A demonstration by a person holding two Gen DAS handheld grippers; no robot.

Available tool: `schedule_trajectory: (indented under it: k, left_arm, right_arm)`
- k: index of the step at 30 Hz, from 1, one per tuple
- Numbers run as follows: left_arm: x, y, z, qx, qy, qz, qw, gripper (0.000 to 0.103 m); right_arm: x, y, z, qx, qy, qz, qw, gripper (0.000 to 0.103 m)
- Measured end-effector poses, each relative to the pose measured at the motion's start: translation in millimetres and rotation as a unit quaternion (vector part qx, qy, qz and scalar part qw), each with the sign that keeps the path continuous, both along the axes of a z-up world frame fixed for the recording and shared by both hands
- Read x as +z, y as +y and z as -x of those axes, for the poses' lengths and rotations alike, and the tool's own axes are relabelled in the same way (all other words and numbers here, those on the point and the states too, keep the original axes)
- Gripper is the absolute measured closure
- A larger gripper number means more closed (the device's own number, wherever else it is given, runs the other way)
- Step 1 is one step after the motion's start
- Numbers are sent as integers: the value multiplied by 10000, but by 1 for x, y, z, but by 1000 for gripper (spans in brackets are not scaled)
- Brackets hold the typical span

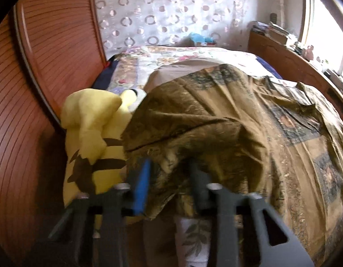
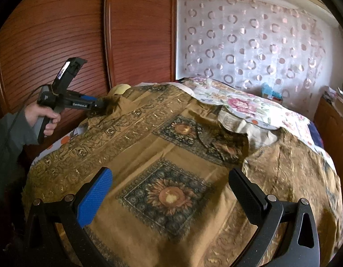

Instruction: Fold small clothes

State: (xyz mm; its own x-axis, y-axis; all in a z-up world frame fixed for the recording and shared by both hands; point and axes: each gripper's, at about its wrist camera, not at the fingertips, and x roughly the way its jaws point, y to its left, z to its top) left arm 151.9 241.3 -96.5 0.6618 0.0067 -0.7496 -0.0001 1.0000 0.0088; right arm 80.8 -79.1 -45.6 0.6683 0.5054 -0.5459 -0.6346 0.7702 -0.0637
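A large brown-gold cloth (image 2: 149, 146) printed with sunflower squares lies spread over the bed, with its right part rumpled. In the left wrist view the same cloth (image 1: 216, 115) is bunched up between the fingers of my left gripper (image 1: 169, 166), which is shut on its edge beside a yellow plush. The right wrist view shows a hand holding that left gripper (image 2: 102, 105) at the cloth's far left corner, where the fabric is lifted. My right gripper (image 2: 170, 173) hovers open over the near sunflower square with nothing between its fingers.
A yellow plush toy (image 1: 93, 120) lies at the bed's left edge against the slatted wooden wardrobe (image 1: 49, 44). A floral bedsheet (image 2: 249, 106) covers the far end of the bed. A cluttered wooden sideboard (image 1: 282, 53) runs along the right. A dotted curtain (image 2: 249, 44) hangs behind.
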Motion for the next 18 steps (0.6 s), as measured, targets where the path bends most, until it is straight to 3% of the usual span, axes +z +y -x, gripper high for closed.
schedule_trajectory:
  k: [2,4,13,18]
  left_arm:
    - [6,-6,4,-16,-110,-157,9998,97]
    - [15,-11,9,-19,-272,-235,9994,99]
    - [78,-58,25,-482,-870,-149,9949,100]
    - [88,-99,28,-645,-859,-242,9939,99]
  right_arm:
    - [0,4,-2,23,-15,15,10000,0]
    - [-1,5,0,53,0,-26,10000,0]
    - [2,-17,3,-112,8,-178,9998,0]
    - [7,-37,5,-301,-44,-343,9989,0]
